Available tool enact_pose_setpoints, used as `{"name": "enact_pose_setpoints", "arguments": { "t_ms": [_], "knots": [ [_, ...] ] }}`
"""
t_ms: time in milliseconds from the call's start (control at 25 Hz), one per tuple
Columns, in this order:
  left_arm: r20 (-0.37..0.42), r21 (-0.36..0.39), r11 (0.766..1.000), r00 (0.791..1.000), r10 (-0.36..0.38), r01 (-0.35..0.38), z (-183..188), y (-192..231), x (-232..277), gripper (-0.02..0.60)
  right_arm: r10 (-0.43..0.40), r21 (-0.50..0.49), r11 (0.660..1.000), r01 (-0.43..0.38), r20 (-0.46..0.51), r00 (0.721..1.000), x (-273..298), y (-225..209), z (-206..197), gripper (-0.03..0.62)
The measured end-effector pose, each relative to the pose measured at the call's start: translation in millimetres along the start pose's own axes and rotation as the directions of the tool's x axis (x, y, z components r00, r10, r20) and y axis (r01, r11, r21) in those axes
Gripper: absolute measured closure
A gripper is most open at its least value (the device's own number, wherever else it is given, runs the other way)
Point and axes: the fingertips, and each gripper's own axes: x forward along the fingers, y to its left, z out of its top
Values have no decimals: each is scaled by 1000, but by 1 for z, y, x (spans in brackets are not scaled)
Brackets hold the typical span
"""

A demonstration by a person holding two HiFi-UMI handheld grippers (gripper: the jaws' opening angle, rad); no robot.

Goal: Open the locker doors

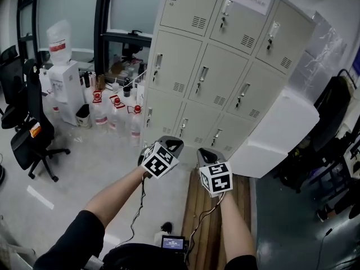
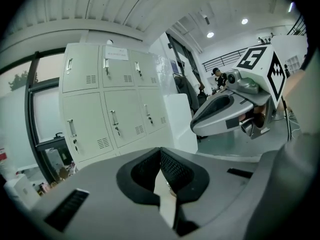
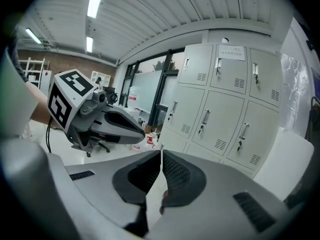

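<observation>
A beige locker cabinet (image 1: 219,66) stands ahead, three columns wide, every door closed, each with a small handle and a vent. Both grippers are held side by side in the air, a short way in front of its bottom row. My left gripper (image 1: 170,144) points at the lower left doors, its jaws shut with nothing between them (image 2: 160,150). Just right of it, my right gripper (image 1: 207,153) is also shut and empty (image 3: 161,151). Neither touches the cabinet (image 2: 115,99) (image 3: 220,99).
A white slab (image 1: 275,134) leans against the cabinet's right side. To the left, water bottles (image 1: 115,114), a water dispenser (image 1: 61,72) and a black office chair (image 1: 28,122) stand on the floor. A wooden plank strip (image 1: 208,218) runs underfoot. Dark chairs (image 1: 332,122) crowd the right.
</observation>
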Motion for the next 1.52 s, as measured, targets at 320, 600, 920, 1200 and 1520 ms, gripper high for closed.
{"name": "enact_pose_setpoints", "arguments": {
  "t_ms": [320,600,920,1200,1520],
  "knots": [
    [5,-4,997,997,79,-79,53,72,105,563,30,-38,999,-28,31,999,75,-114,29,556],
    [7,25,993,994,112,-112,92,100,179,563,72,-55,996,-68,63,995,117,-185,47,556],
    [-6,18,992,992,125,-125,103,121,228,563,97,-51,994,-93,68,993,155,-221,47,556],
    [7,7,994,994,106,-106,97,163,245,562,70,-49,997,-67,64,996,195,-231,65,556],
    [47,23,999,998,47,-48,98,227,253,563,-20,-52,998,22,53,998,243,-236,107,556]
  ]
}}
